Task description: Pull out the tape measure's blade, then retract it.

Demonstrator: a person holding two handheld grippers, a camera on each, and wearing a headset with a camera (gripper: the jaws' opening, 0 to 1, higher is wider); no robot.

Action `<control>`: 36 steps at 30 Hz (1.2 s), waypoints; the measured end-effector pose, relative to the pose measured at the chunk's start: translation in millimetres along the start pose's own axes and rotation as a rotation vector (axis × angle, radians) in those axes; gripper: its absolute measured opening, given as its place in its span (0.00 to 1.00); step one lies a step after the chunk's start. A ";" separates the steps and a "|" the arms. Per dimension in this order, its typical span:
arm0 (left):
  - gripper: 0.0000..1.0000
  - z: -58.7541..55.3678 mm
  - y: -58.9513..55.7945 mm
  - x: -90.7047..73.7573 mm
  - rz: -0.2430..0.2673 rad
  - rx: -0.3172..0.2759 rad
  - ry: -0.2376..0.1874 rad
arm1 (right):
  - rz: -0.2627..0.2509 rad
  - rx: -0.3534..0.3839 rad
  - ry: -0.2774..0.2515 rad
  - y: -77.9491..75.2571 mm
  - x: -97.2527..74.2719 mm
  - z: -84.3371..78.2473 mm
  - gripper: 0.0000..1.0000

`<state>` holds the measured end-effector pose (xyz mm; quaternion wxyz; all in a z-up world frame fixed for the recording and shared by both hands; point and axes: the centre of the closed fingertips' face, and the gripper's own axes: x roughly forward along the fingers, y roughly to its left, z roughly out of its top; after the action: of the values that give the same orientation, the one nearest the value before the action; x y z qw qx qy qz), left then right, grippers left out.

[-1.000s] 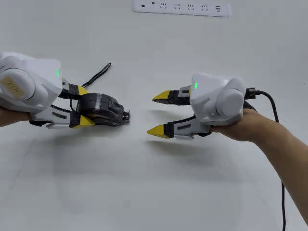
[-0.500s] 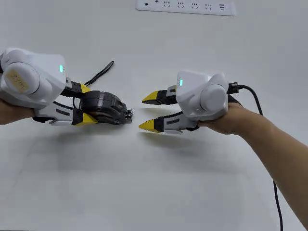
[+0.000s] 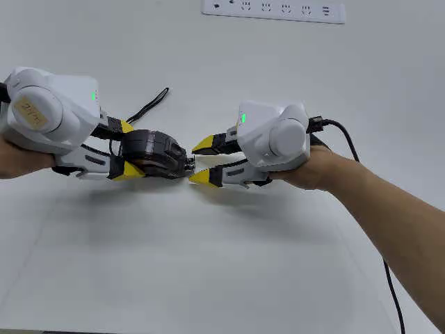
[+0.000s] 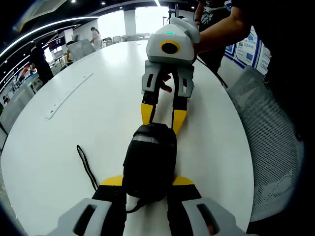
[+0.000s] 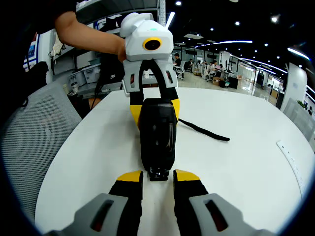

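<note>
Black tape measure (image 3: 153,154), case clamped between the yellow-tipped jaws of the left gripper (image 3: 124,149), one jaw against each flat side; the rear half of the case is seated deep between the jaws and the front half projects beyond the tips

Blade hook (image 3: 188,165), at the front end of the case, drawn in against the case mouth; no length of blade is seen paid out

Right gripper (image 3: 201,161), jaws apart, tips set to either side of the blade hook; in the right gripper view the hook (image 5: 158,173) is seen in the gap between the two tips with a narrow space on each side, so no grip on it is made out

The two grippers are pointed at each other, tip to tip, with the tape measure (image 5: 157,130) lying along the line between them; from the left gripper view the right gripper (image 4: 162,118) is seen just beyond the front of the case (image 4: 150,160)

Black strap (image 3: 146,106), attached at the rear of the case, trailed loose on the table behind the left jaws

White table (image 3: 208,264), bare surface spread in front of both pairs of jaws and to the sides; its curved edge is seen in both gripper views, with a grey mesh chair (image 4: 275,128) beyond it

White power strip (image 3: 273,9), well apart from both jaws, at the far side

Black cable (image 3: 348,142), led away behind the right gripper
</note>
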<state>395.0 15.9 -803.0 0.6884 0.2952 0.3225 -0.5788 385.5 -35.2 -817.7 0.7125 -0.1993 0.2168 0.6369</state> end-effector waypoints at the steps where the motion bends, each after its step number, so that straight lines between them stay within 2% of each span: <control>1: 0.28 -0.2 0.0 0.1 0.000 0.001 -0.001 | 0.003 0.006 -0.001 -0.6 1.3 -0.1 0.22; 6: 0.28 -0.6 0.1 0.3 0.001 0.001 -0.004 | 0.018 0.018 0.007 -0.3 5.0 -2.7 0.16; 15: 0.28 -1.0 0.4 -0.4 0.000 -0.011 -0.016 | 0.021 0.009 0.008 0.8 6.0 -5.0 0.13; 36: 0.28 -2.2 1.5 -2.0 0.005 -0.030 -0.019 | 0.018 -0.013 0.006 -1.0 2.5 0.4 0.11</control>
<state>396.0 19.1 -802.7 0.6971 0.2801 0.3238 -0.5751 386.8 -33.0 -818.8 0.7047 -0.2036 0.2166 0.6442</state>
